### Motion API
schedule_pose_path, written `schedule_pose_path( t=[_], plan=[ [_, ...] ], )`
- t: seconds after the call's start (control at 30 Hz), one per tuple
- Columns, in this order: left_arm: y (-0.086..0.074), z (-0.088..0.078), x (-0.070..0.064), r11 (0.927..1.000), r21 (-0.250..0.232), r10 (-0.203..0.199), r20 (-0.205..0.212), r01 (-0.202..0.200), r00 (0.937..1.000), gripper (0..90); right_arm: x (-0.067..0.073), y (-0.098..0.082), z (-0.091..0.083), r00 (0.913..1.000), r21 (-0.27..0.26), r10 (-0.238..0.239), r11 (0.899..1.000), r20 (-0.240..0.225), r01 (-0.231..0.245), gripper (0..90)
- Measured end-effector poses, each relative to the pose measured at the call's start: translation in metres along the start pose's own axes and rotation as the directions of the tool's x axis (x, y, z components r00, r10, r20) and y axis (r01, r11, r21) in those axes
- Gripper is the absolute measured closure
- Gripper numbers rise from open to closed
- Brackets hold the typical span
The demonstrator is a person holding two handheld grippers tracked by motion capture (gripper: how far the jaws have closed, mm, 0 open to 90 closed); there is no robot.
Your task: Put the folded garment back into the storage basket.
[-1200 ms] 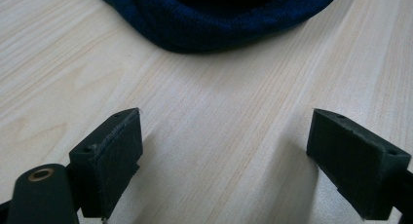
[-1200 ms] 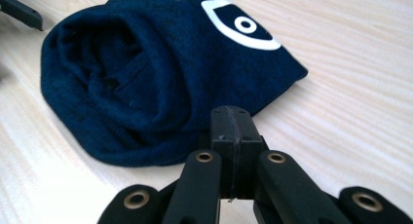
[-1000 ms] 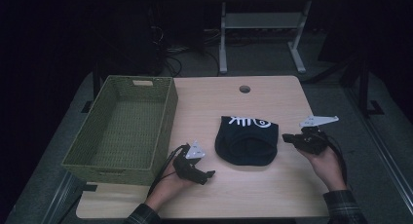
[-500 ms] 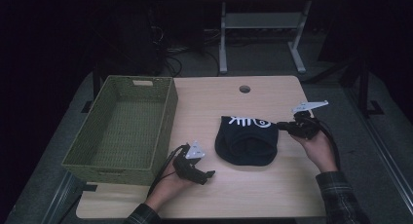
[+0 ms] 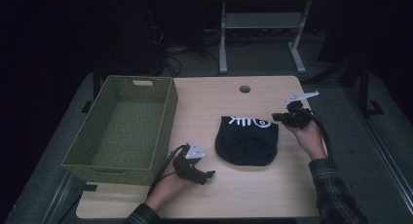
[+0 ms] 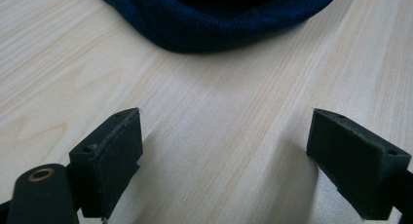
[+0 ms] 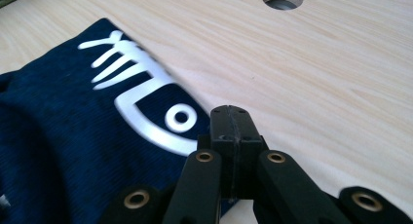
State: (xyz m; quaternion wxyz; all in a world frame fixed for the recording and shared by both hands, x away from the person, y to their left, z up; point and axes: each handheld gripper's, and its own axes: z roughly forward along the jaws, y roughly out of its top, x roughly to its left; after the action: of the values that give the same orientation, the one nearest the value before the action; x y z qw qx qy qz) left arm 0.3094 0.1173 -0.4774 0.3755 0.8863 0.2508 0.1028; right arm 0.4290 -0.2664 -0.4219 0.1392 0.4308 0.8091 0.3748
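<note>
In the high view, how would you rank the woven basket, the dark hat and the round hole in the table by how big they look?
1. woven basket, clearly largest.
2. dark hat.
3. round hole, smallest.

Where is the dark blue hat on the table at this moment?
In the high view the dark blue hat lies on the table right of the woven basket, between the left gripper and the right gripper.

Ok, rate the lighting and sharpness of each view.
High view: dim, surroundings nearly black, the light wooden table readable. Left gripper view: bright, the dark blue knit hat softly blurred. Right gripper view: bright, its white fish-skeleton print slightly smeared, the jaws sharp.
</note>
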Motion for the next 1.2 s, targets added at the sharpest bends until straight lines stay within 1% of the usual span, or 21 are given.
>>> schedule_pose_path(
  t=[0.03, 0.1, 0.13, 0.17, 0.23, 0.27, 0.3, 0.33, 0.37, 0.4, 0.47, 0.5, 0.57, 0.7, 0.77, 0.87, 0.97, 1.03, 1.13, 1.2],
  plan=[
    [0.000, 0.000, 0.000, 1.0000, 0.000, -0.001, 0.000, 0.001, 1.0000, 12.1, -0.004, 0.001, 0.005, 1.0000, -0.006, 0.006, 1.000, 0.002, -0.006, 90.0],
    [0.000, 0.000, 0.000, 1.0000, 0.000, -0.001, 0.000, 0.001, 1.0000, 12.1, -0.008, 0.002, 0.012, 0.9999, 0.025, 0.010, 1.000, 0.003, -0.010, 90.0],
    [0.000, 0.000, 0.000, 1.0000, 0.000, -0.001, 0.000, 0.001, 1.0000, 12.2, -0.008, 0.002, 0.012, 0.9999, 0.025, 0.010, 1.000, 0.003, -0.010, 90.0],
    [0.000, 0.000, 0.000, 1.0000, 0.000, 0.000, 0.000, 0.000, 1.0000, 12.2, -0.012, 0.003, 0.017, 0.9999, 0.032, 0.011, 0.999, 0.006, -0.011, 90.0],
    [0.000, 0.000, 0.000, 1.0000, 0.000, 0.001, 0.000, -0.001, 1.0000, 12.1, -0.014, 0.004, 0.019, 0.9998, 0.040, 0.016, 0.999, 0.007, -0.017, 90.0],
    [0.000, 0.000, 0.000, 1.0000, 0.000, -0.001, 0.000, 0.001, 1.0000, 12.1, -0.015, 0.004, 0.021, 0.9998, 0.036, 0.017, 0.999, 0.012, -0.018, 90.0],
    [0.000, 0.000, 0.000, 1.0000, 0.000, 0.000, 0.000, 0.000, 1.0000, 12.1, -0.018, 0.003, 0.025, 0.9994, 0.041, 0.033, 0.999, 0.011, -0.034, 90.0],
    [0.000, 0.000, 0.000, 1.0000, 0.000, -0.001, 0.000, 0.001, 1.0000, 12.2, -0.020, 0.001, 0.028, 0.9992, 0.051, 0.038, 0.998, 0.011, -0.038, 90.0],
    [0.000, 0.000, 0.000, 1.0000, 0.000, -0.001, 0.000, 0.001, 1.0000, 12.2, -0.020, 0.001, 0.028, 0.9992, 0.051, 0.038, 0.998, 0.011, -0.038, 90.0],
    [0.000, 0.000, 0.000, 1.0000, 0.000, -0.001, 0.000, 0.001, 1.0000, 12.1, -0.022, -0.002, 0.033, 0.9990, 0.072, 0.044, 0.996, 0.004, -0.044, 90.0],
    [0.000, 0.000, 0.000, 1.0000, 0.000, -0.002, 0.000, 0.002, 1.0000, 12.1, -0.022, -0.004, 0.036, 0.9991, 0.079, 0.043, 0.996, 0.004, -0.043, 90.0],
    [0.000, 0.000, 0.000, 1.0000, 0.000, -0.001, 0.000, 0.001, 1.0000, 12.1, -0.023, -0.007, 0.039, 0.9987, 0.097, 0.050, 0.994, -0.005, -0.049, 90.0],
    [0.000, 0.000, 0.000, 1.0000, -0.001, -0.002, 0.000, 0.002, 1.0000, 12.1, -0.022, -0.010, 0.041, 0.9988, 0.107, 0.047, 0.993, -0.012, -0.045, 90.0],
    [0.000, 0.000, 0.000, 1.0000, -0.001, -0.002, 0.000, 0.002, 1.0000, 12.1, -0.021, -0.013, 0.040, 0.9985, 0.115, 0.050, 0.992, -0.022, -0.047, 90.0],
    [0.000, 0.000, 0.000, 1.0000, 0.000, -0.002, 0.000, 0.002, 1.0000, 12.1, -0.021, -0.015, 0.038, 0.9986, 0.125, 0.042, 0.991, -0.033, -0.038, 90.0],
    [0.000, 0.000, 0.000, 1.0000, -0.001, -0.002, 0.000, 0.002, 1.0000, 12.2, -0.019, -0.017, 0.036, 0.9987, 0.121, 0.037, 0.992, -0.034, -0.033, 90.0],
    [0.000, 0.000, 0.000, 1.0000, -0.001, -0.002, 0.000, 0.002, 1.0000, 12.1, -0.018, -0.024, 0.032, 0.9982, 0.128, 0.039, 0.991, -0.045, -0.033, 90.0],
    [0.000, 0.000, 0.000, 1.0000, 0.000, -0.002, 0.000, 0.002, 1.0000, 12.2, -0.017, -0.025, 0.031, 0.9982, 0.132, 0.037, 0.991, -0.048, -0.031, 90.0],
    [0.000, 0.000, 0.000, 1.0000, 0.000, -0.002, 0.000, 0.002, 1.0000, 12.1, -0.014, -0.029, 0.027, 0.9986, 0.126, 0.019, 0.992, -0.049, -0.013, 90.0],
    [0.000, 0.000, 0.000, 1.0000, -0.001, -0.001, 0.000, 0.001, 1.0000, 12.1, -0.012, -0.031, 0.023, 0.9985, 0.129, 0.016, 0.992, -0.052, -0.009, 90.0]
  ],
)
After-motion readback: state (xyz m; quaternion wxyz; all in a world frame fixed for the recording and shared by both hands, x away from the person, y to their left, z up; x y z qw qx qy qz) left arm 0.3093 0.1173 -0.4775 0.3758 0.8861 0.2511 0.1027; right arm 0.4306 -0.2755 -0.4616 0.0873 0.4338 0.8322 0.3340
